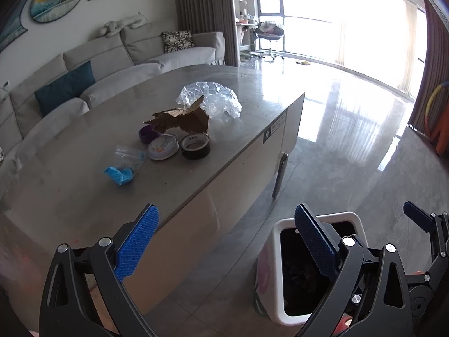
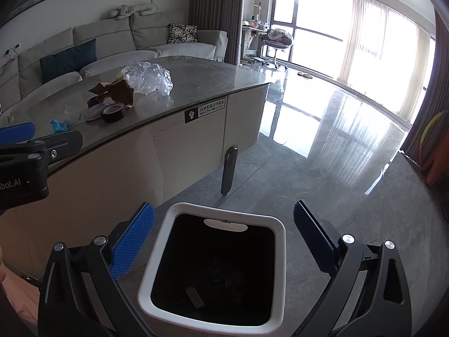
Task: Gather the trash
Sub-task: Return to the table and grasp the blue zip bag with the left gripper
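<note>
Now | right gripper [image 2: 223,238] spread wide and empty above the white bin [image 2: 171,252] on the floor; left gripper [image 1: 226,241] likewise wide, empty | trash on table [image 1: 238,84]: clear plastic [image 1: 216,98], torn brown paper [image 1: 182,120], blue scrap [image 1: 119,174] | judged next: take light pieces singly; pinch firmly; release only over the bin's mouth

"bot.AI" (cut off) shows on the left gripper [image 2: 16,137].
</note>
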`<state>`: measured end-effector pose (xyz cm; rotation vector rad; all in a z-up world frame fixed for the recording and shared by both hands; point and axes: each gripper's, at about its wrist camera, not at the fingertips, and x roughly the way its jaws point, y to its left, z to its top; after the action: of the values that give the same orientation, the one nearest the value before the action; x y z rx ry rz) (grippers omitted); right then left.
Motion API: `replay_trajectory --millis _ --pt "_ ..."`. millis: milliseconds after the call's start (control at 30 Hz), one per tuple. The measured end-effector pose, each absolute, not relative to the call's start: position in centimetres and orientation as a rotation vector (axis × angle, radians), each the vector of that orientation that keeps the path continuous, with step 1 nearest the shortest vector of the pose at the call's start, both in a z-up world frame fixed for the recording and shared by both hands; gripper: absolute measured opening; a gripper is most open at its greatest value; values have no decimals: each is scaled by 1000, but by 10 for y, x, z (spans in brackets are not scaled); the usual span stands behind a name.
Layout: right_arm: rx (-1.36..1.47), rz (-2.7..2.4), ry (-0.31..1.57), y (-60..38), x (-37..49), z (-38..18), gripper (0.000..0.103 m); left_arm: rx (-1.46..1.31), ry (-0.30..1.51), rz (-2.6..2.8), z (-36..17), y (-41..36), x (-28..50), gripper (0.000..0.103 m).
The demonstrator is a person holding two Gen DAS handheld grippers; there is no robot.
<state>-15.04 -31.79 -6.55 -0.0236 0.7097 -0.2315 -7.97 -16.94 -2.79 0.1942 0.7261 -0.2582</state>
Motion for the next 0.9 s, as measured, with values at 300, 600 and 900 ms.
replay_trajectory --millis 300,600,900 --pt "-73 -184 660 -292 -119 -42 98 160 708 -202 -17 -135 -58 97" --pt "-117 -96 610 -251 -70 -21 98 149 684 -189 -3 -88 -21 97" --pt "-159 -30 601 -209 -21 -25 98 129 735 -183 -16 -43 34 98"
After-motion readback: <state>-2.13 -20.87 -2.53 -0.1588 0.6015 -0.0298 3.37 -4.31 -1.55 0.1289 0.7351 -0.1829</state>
